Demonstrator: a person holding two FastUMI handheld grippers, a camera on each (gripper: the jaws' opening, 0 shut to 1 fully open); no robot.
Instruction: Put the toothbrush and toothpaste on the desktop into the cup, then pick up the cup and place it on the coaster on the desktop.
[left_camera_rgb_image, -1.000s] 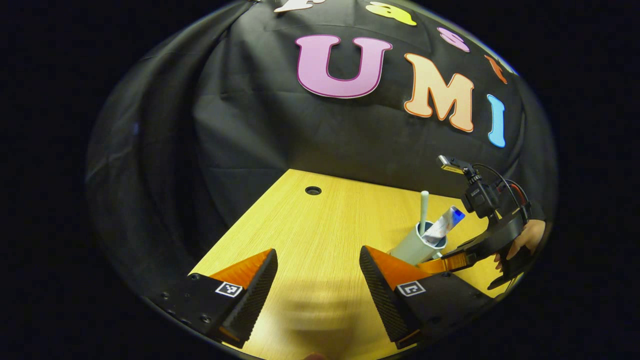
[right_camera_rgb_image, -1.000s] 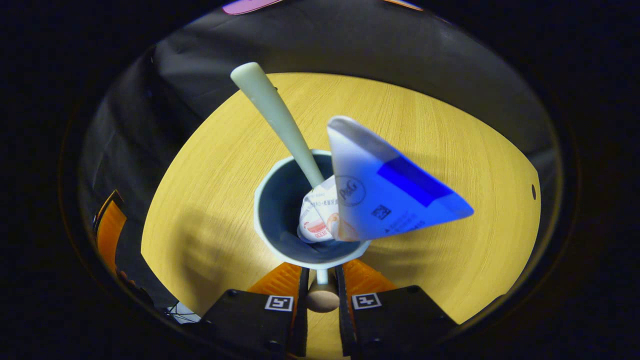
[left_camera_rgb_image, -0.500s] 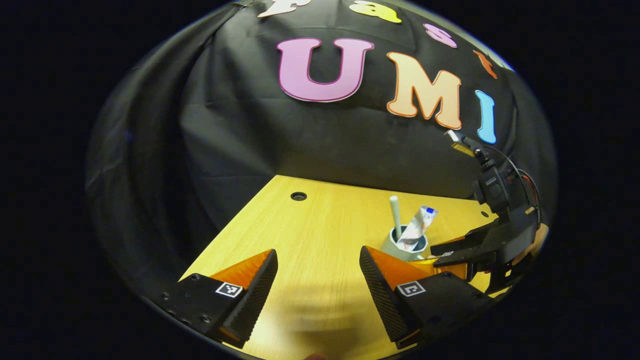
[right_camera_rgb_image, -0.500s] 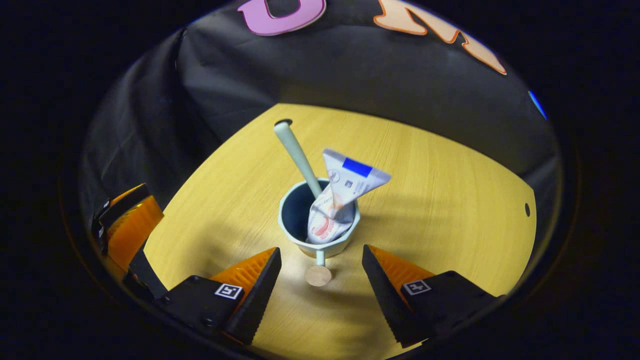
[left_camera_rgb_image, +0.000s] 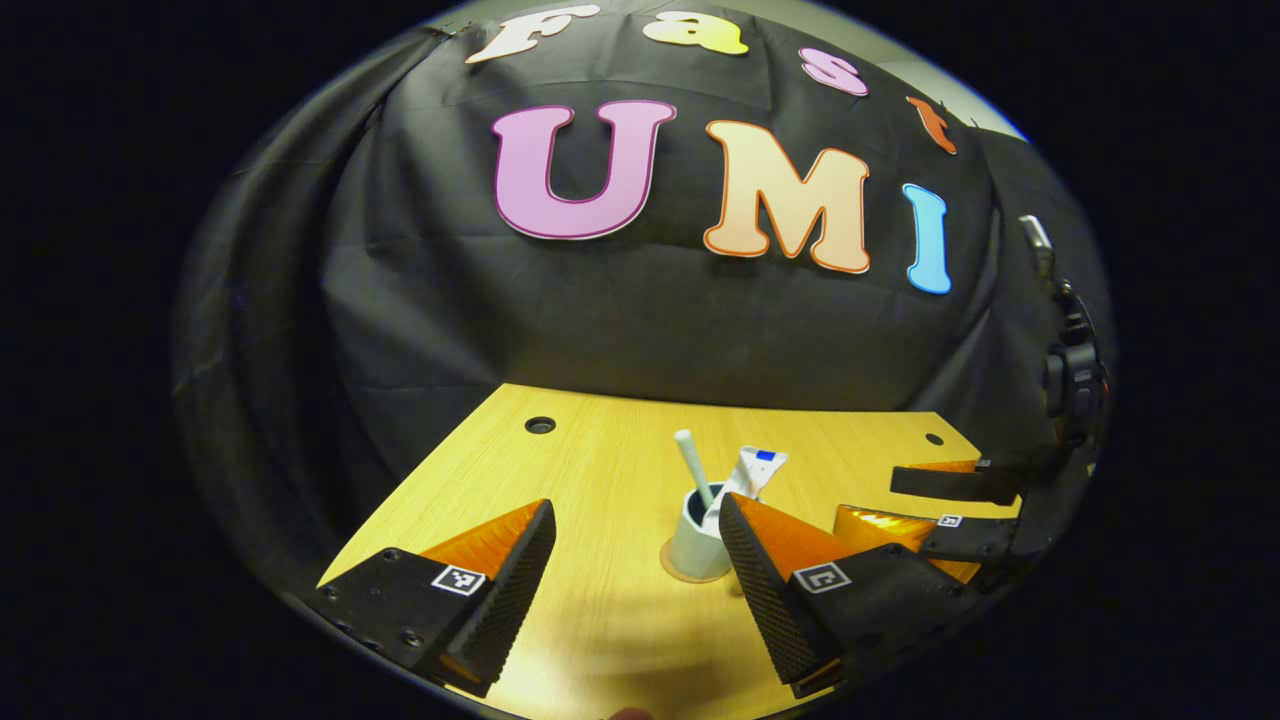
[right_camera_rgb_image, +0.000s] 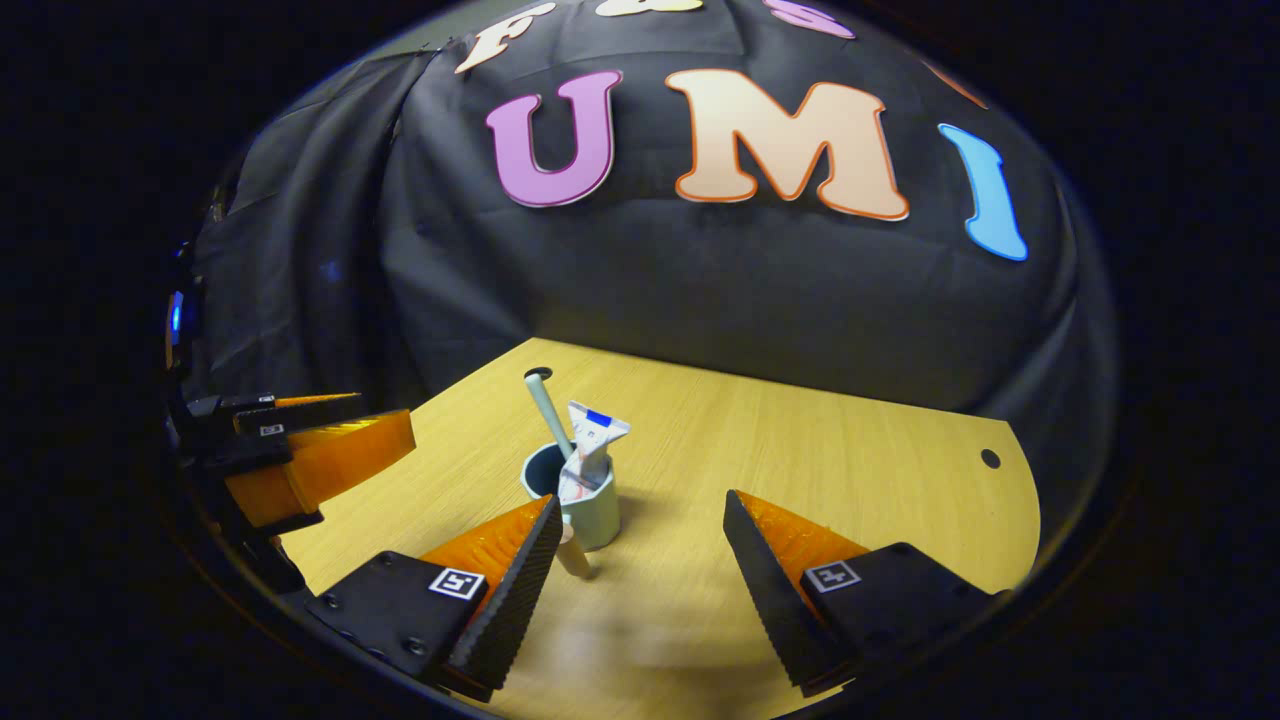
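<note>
A pale blue-grey cup (left_camera_rgb_image: 695, 540) stands upright on a round tan coaster (left_camera_rgb_image: 694, 574) on the wooden desk. In it lean a pale toothbrush handle (left_camera_rgb_image: 692, 466) and a white-and-blue toothpaste tube (left_camera_rgb_image: 753, 472). My left gripper (left_camera_rgb_image: 635, 590) is open, with the cup just beyond its right finger. My right gripper (right_camera_rgb_image: 640, 590) is open too and stands back from the cup (right_camera_rgb_image: 590, 512), whose toothbrush (right_camera_rgb_image: 548, 408) and toothpaste (right_camera_rgb_image: 592, 448) stick up. The cup's knobbed handle (right_camera_rgb_image: 573, 552) points toward my right gripper's left finger. Each gripper holds nothing.
The desk (right_camera_rgb_image: 800, 470) has small round holes near its back corners (left_camera_rgb_image: 540, 425) (right_camera_rgb_image: 990, 458). Black cloth walls close it in behind and at the sides. The right gripper (left_camera_rgb_image: 915, 505) shows at the right of the left gripper view, the left gripper (right_camera_rgb_image: 320, 432) at the left of the right gripper view.
My right gripper was shut on the cup's handle with the cup lifted and tilted. It has set the cup down, opened and drawn back. My left gripper has also backed off.
</note>
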